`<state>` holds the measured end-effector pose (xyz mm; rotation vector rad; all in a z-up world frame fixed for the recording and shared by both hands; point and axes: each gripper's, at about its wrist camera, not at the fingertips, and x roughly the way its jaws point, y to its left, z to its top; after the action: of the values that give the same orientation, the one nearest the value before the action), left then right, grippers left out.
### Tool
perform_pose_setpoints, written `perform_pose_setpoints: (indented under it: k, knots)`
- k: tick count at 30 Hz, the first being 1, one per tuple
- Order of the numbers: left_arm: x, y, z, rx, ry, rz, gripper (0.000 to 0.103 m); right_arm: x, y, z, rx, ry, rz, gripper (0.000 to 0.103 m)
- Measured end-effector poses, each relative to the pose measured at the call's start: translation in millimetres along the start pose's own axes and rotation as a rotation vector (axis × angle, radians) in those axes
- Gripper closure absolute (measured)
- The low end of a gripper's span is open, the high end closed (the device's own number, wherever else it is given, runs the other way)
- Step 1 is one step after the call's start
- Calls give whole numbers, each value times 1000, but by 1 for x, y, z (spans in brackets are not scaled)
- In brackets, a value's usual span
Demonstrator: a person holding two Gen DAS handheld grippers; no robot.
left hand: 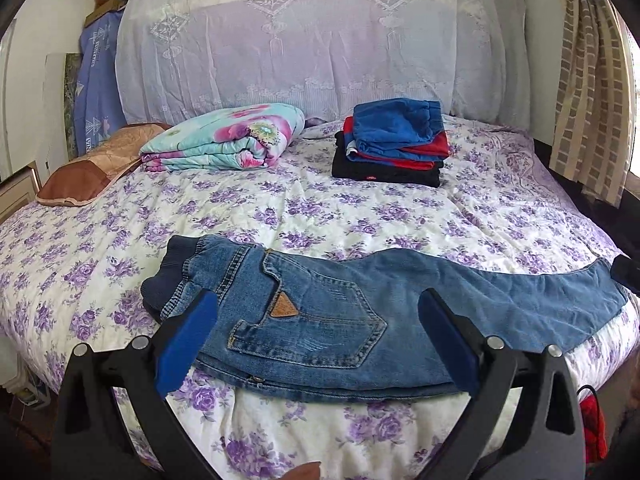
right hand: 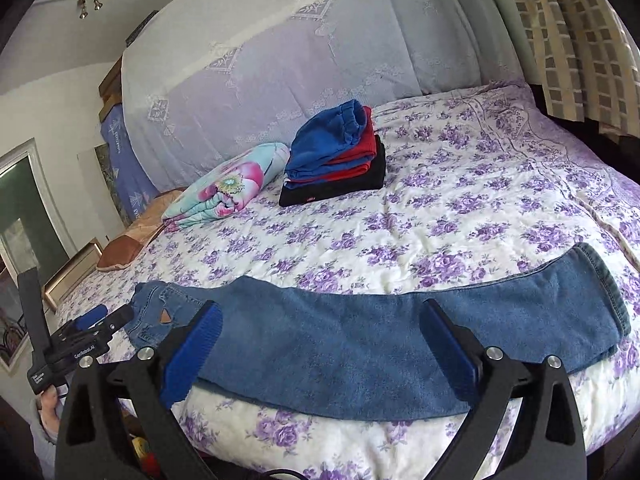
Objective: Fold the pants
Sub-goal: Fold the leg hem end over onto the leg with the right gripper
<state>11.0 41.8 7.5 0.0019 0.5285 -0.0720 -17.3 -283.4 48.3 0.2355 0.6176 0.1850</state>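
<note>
The bed [left hand: 360, 216], under a white cover printed with purple flowers, gives a broad bare stretch between the jeans [left hand: 360, 312] near its front edge and the things at its far end. That front edge curves below the jeans in both views, with only a narrow strip of cover between the denim and the drop. At the far end a stack of folded clothes [left hand: 394, 140], blue on red on black, sits right of the middle, and a folded floral blanket [left hand: 224, 140] lies well to its left, with a brown pillow [left hand: 92, 168] beside it at the bed's left edge. A lace-draped headboard [left hand: 320, 40] closes the back, and a checked curtain [left hand: 592, 80] hangs at the right side.

The jeans lie flat across the bed, one leg folded onto the other, so a single long band of denim runs from the elastic waistband [left hand: 176, 264] on the left to the hemmed cuffs [right hand: 604, 284] on the right. A back pocket faces up, with a small tan triangular patch [left hand: 283, 305]. The leg lies fairly smooth, and the cuff end angles away toward the headboard.

The left gripper [left hand: 316, 332] hangs above the waist and pocket area, its jaws spread wide with nothing pinched between the blue pads [left hand: 188, 344]. The right gripper [right hand: 320, 344] hangs above the middle of the leg, likewise spread wide and holding nothing.
</note>
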Motion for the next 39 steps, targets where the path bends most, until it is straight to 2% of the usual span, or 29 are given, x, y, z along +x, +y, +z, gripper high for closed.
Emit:
perform_pose_setpoints:
  k: [10, 13, 15, 16, 20, 23, 26, 30, 34, 39]
  knots:
    - [-6, -21, -4, 28, 30, -44, 5, 0, -4, -18, -27, 48, -17, 4]
    - [-1, -14, -4, 19, 38, -35, 5, 9, -25, -13, -22, 81, -98, 4]
    - [6, -2, -4, -18, 57, -37, 5, 4, -60, -6, 70, 50, -170, 4]
    - [9, 3, -4, -35, 67, -45, 5, -3, -81, -3, 139, 20, -175, 4]
    - [22, 15, -7, -71, 96, -52, 5, -35, -166, -2, 441, -62, -125, 4]
    - [31, 14, -11, -67, 122, -70, 5, -53, -204, -16, 589, -89, -144, 4]
    - [36, 9, -15, -54, 132, -100, 5, -65, -216, -33, 667, -103, -141, 4]
    - [41, 2, -20, -41, 151, -135, 5, -58, -217, -50, 732, -63, -66, 4]
    - [41, 5, -20, -52, 153, -115, 5, -34, -216, -63, 804, 0, 24, 4]
    - [33, 16, -15, -77, 127, -103, 5, -29, -220, -72, 833, -31, 59, 3]
